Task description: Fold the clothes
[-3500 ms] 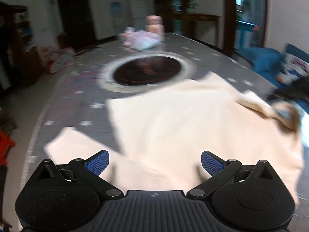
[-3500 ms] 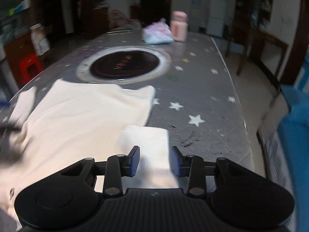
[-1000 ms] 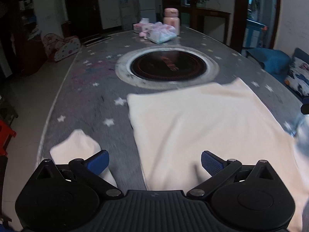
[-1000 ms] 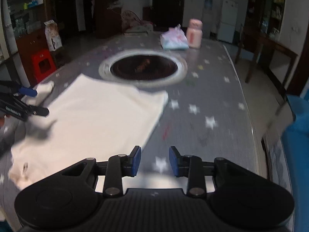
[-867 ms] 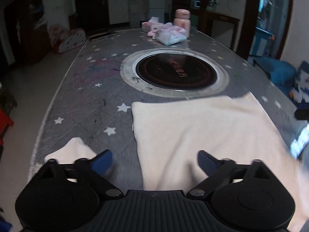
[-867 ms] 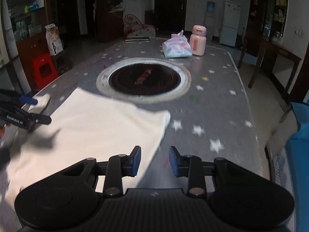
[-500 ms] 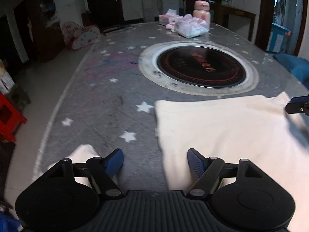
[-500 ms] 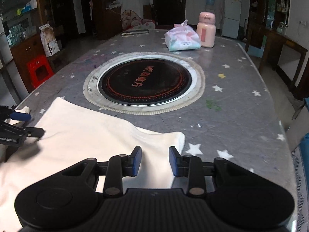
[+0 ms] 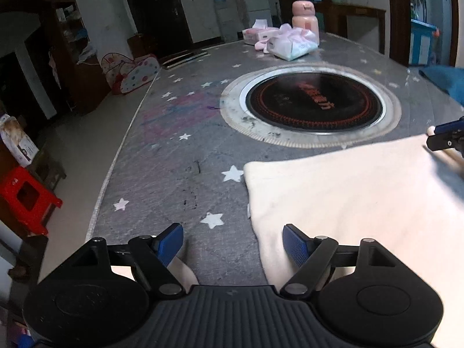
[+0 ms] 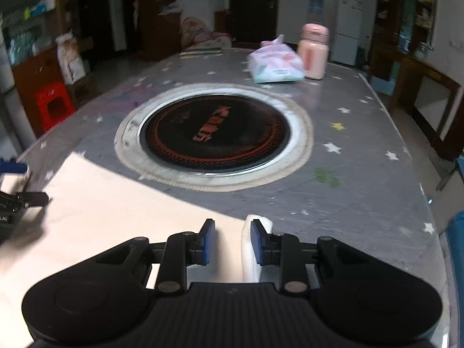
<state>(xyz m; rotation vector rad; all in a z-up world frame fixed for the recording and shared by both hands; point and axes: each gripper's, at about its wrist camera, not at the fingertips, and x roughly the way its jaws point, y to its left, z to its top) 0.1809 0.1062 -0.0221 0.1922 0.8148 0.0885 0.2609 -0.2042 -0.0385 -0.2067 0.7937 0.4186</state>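
A cream garment (image 9: 356, 200) lies flat on the grey starred table (image 9: 185, 156), its far edge near the round hob. My left gripper (image 9: 233, 245) is open over the garment's left edge, with a loose bit of cream cloth under its left finger (image 9: 171, 242). In the right wrist view, the garment (image 10: 110, 211) fills the near left. My right gripper (image 10: 232, 240) hangs over its far right corner, jaws narrow and closing. A raised fold of cloth (image 10: 256, 220) stands against the right pad, while the left pad is clear of it. Each gripper shows at the edge of the other's view.
A round black hob (image 10: 214, 133) sits in the table just beyond the garment. A pink bottle (image 10: 314, 55) and tissue packs (image 10: 275, 65) stand at the far end. The table's left edge drops to the floor beside a red stool (image 9: 26, 200).
Both grippers moved forward to the garment's far part. The left jaws narrowed from their widest. The right gripper came down over the far right corner and its gap shrank a little.
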